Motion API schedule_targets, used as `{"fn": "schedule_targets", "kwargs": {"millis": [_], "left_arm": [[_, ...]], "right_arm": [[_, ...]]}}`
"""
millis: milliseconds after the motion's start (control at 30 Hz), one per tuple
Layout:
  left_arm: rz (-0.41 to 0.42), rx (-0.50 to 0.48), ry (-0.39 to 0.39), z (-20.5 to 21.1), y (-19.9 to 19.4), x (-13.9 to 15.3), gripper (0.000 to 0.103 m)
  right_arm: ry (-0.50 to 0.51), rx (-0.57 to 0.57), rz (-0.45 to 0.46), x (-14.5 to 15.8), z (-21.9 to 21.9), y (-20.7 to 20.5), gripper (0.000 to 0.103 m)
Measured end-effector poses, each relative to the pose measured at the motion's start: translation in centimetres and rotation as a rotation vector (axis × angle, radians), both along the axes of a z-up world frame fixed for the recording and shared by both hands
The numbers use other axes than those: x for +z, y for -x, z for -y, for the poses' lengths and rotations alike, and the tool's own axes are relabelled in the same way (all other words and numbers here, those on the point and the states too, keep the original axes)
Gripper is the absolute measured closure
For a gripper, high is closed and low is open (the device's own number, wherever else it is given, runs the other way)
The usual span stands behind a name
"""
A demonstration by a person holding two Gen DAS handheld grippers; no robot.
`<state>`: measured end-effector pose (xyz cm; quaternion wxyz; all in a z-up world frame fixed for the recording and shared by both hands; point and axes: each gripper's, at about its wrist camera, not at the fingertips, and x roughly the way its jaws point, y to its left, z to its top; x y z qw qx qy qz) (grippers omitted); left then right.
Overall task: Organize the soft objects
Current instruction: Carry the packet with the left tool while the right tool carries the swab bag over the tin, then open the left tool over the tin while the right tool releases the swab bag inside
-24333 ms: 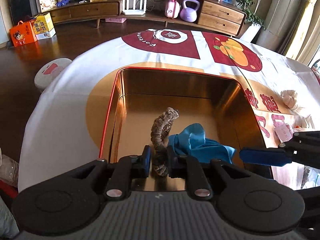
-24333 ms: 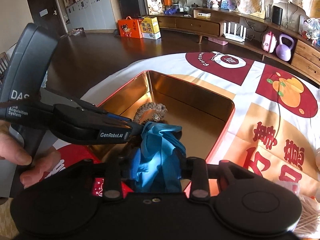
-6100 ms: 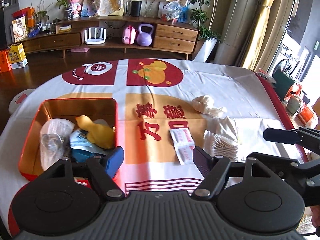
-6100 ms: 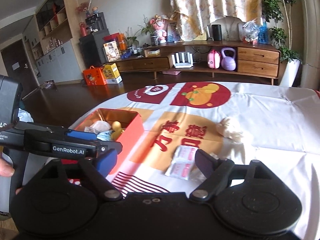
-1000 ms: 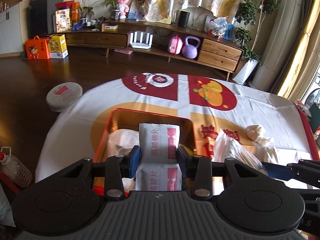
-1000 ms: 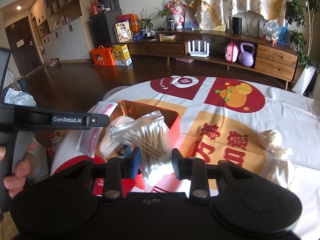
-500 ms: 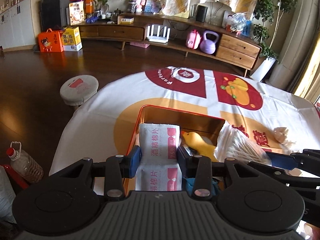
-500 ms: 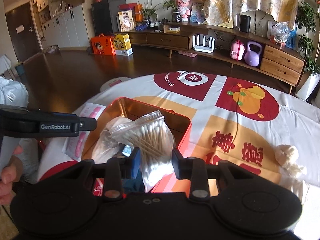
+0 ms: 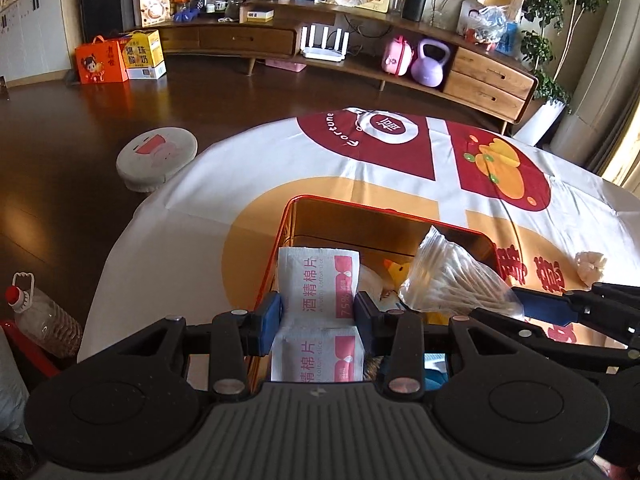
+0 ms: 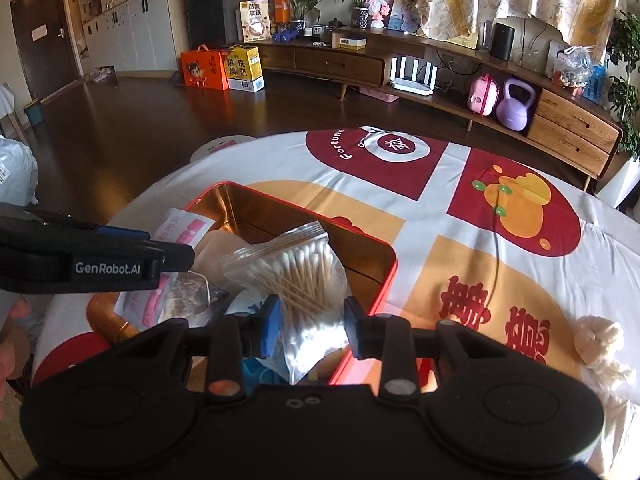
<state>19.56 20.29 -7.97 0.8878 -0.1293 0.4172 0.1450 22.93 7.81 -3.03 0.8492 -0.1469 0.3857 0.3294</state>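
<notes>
1. Left gripper (image 9: pixel 318 316): jaws clamped on the alcohol pad packet (image 9: pixel 318 280), gripping its two long edges. Packet upright, long axis running 6 to 12 o'clock in the left wrist view, free end pointing to 12, over the near-left corner of the red tin (image 9: pixel 384 210).
2. Right gripper (image 10: pixel 312 320): jaws clamped on the bag of cotton swabs (image 10: pixel 296 276). Bag over the tin's near side; swabs lie roughly 10 to 4 o'clock, zip edge toward 11.
3. Tin sits on the surface, on the printed cloth (image 10: pixel 500 280); yellow duck (image 9: pixel 396 270) inside.
4. White cloth bundle (image 10: pixel 598 340) on the surface at 3 o'clock, well apart from the tin.
</notes>
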Motion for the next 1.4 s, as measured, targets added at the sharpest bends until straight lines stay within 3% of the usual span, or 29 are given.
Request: {"fn": "schedule_targets", "kwargs": {"millis": [567, 800, 1167, 1400], "left_arm": [[-0.053, -0.015, 0.011, 0.0, -1.0, -2.4, 0.063], [-0.052, -0.027, 0.007, 0.4, -0.6, -2.5, 0.061], [-0.043, -0.039, -0.005, 1.1, 0.1, -2.2, 0.040], [-0.022, -0.035, -0.019, 1.6, 0.9, -1.3, 0.039]], "right_arm": [[-0.006, 0.023, -0.035, -0.8, -0.2, -0.1, 0.065], [-0.013, 0.017, -0.031, -0.5, 0.1, 0.3, 0.057], [-0.023, 0.007, -0.028, 0.2, 1.2, 1.0, 0.046], [-0.047, 0.007, -0.023, 1.1, 2.2, 1.6, 0.039]]}}
